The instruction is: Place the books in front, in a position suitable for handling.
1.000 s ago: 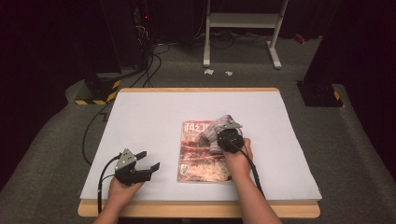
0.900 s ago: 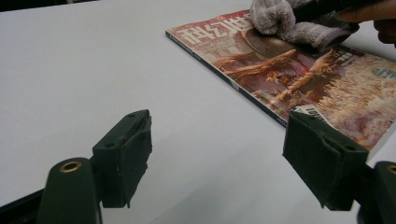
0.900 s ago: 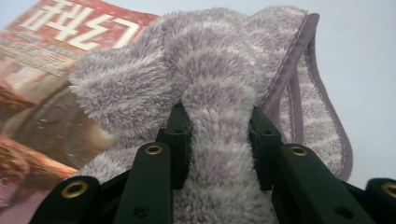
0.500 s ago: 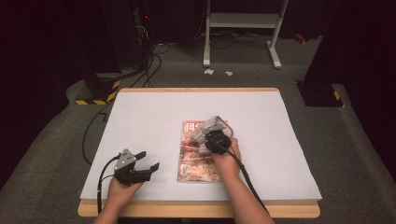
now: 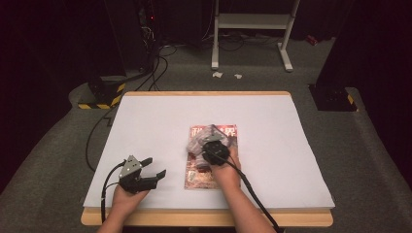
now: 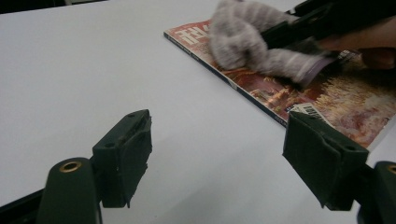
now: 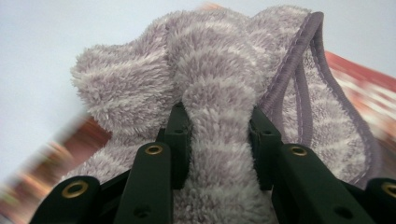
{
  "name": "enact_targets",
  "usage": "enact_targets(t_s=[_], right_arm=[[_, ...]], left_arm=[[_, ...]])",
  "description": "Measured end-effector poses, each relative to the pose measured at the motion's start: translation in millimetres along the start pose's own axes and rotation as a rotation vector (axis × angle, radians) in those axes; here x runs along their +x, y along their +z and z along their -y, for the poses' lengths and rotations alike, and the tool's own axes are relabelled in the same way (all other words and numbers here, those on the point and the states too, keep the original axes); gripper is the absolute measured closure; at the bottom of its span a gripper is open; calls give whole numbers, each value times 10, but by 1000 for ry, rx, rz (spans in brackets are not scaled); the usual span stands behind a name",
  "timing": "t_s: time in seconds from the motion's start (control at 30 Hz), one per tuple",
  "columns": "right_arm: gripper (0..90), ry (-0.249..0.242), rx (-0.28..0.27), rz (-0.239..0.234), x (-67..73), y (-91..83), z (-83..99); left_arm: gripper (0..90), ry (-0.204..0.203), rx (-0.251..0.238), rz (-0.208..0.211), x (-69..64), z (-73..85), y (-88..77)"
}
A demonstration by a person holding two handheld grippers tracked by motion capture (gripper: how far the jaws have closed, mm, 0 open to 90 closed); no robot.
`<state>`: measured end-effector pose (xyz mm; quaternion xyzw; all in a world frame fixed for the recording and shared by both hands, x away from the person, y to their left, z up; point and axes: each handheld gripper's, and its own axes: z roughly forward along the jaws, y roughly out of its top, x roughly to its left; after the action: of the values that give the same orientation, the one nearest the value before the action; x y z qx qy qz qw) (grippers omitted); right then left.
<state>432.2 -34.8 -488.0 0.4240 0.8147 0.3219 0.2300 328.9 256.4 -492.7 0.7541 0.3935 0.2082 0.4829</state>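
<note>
High view: right gripper (image 5: 210, 141) clamped the fluffy cloth (image 5: 200, 140) on the magazine (image 5: 228, 137), apparently mid-wipe; left gripper (image 5: 151, 166) idled wide at eight o'clock. Next, probably sweep toward six.

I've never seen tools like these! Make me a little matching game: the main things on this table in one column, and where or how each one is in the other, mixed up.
Things:
1. left gripper
2. right gripper
3. towel
4. magazine

States:
A. lies flat on the white table
B. fluffy, lilac-striped, bunched on the cover
C. open, nothing between its fingers
D. clamped on soft cloth

Pairs: 1-C, 2-D, 3-B, 4-A
</note>
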Motion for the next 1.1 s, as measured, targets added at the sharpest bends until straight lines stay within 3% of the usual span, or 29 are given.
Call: enact_targets(t_s=[0.2,0.37,0.47,0.6,0.9,0.97,1.03,1.1], right_arm=[[676,87,2,70,-472,-324,356],[675,95,12,89,-519,-427,448],[673,75,25,98,-411,-413,414],[673,43,29,46,-170,-350,324],[673,-75,2,-92,644,-145,51],[671,-93,-1,-97,719,-132,31],[669,-82,1,-115,675,-134,36],[668,-78,10,-102,597,-154,52]], left_arm=[[239,11,-3,-14,-16,0,-9],[239,9,-4,-20,-15,-1,-23],[239,7,-4,-17,-18,-1,-25],[239,-3,-21,-10,-6,-10,-38],[239,-10,-21,-9,27,-5,-56],[238,-13,-22,-6,25,-6,-54],[239,-14,-24,-4,24,-6,-49],[239,-15,-23,-3,25,-6,-43]])
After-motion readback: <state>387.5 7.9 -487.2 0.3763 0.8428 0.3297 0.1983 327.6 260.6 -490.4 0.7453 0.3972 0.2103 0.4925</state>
